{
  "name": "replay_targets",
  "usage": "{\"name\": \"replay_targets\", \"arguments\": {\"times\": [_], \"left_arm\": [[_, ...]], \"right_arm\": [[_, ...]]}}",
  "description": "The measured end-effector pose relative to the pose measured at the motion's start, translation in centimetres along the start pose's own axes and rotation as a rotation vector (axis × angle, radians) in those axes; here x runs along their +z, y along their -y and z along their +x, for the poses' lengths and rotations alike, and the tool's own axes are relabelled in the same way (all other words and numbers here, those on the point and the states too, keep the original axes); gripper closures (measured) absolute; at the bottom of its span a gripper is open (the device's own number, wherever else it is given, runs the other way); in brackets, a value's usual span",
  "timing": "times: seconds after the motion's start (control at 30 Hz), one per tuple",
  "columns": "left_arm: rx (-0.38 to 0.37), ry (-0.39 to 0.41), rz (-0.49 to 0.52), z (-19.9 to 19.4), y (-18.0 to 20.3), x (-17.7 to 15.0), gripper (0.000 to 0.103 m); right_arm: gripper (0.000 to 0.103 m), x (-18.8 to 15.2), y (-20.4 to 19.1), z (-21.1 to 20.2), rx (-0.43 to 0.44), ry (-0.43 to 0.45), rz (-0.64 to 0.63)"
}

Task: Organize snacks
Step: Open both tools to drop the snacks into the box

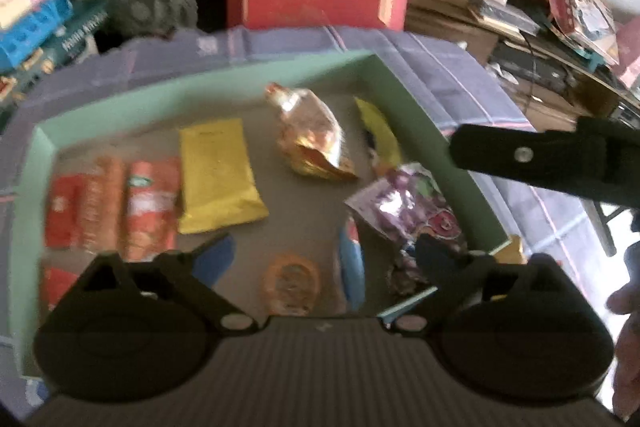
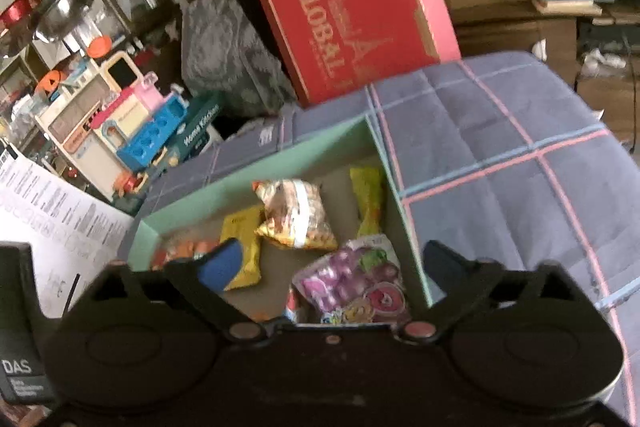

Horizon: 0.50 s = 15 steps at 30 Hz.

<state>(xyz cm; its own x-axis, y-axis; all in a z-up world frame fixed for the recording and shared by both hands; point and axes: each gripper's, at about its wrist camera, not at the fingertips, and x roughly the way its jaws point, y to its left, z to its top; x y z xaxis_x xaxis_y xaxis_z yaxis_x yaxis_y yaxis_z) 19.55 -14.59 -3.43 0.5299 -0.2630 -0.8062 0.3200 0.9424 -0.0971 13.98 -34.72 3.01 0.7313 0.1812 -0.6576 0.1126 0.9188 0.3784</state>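
Note:
A mint-green box [image 1: 40, 147] sits on a plaid blue cloth and holds snacks: red-orange packets [image 1: 148, 203] at the left, a yellow packet [image 1: 216, 175], a gold foil bag [image 1: 312, 135], a yellow-green packet [image 1: 378, 127], a purple bag [image 1: 412, 203] and a round orange snack [image 1: 290, 283]. My left gripper [image 1: 320, 251] hovers open and empty over the box's near part. My right gripper [image 2: 332, 263] is open and empty above the box's near right corner [image 2: 420, 267]; its arm shows in the left wrist view [image 1: 540, 159]. The purple bag [image 2: 356, 279] lies between its fingers, below them.
A red GLOBAL box [image 2: 352, 7] leans behind the table. Toys [image 2: 120, 131] and a grey bundle [image 2: 228, 55] are at the back left, cardboard boxes and books [image 1: 520, 15] at the back right. A printed sheet [image 2: 52, 219] lies to the left. Plaid cloth [image 2: 520, 167] spreads right.

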Motion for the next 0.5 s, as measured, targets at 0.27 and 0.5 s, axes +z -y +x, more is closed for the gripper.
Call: {"name": "replay_targets", "arguments": {"times": [0.27,0.5], "left_arm": [[0.013,0.028,0.011,-3.6,-0.4,-1.5,0.0],[0.019,0.02,0.022,-6.4,-0.3,-4.5,0.0]], "right_arm": [[0.0,-0.7,0.2,-2.9,-0.005,0.016,0.011],[0.0,-2.4,0.5,-5.9,0.001,0.016,0.03]]}}
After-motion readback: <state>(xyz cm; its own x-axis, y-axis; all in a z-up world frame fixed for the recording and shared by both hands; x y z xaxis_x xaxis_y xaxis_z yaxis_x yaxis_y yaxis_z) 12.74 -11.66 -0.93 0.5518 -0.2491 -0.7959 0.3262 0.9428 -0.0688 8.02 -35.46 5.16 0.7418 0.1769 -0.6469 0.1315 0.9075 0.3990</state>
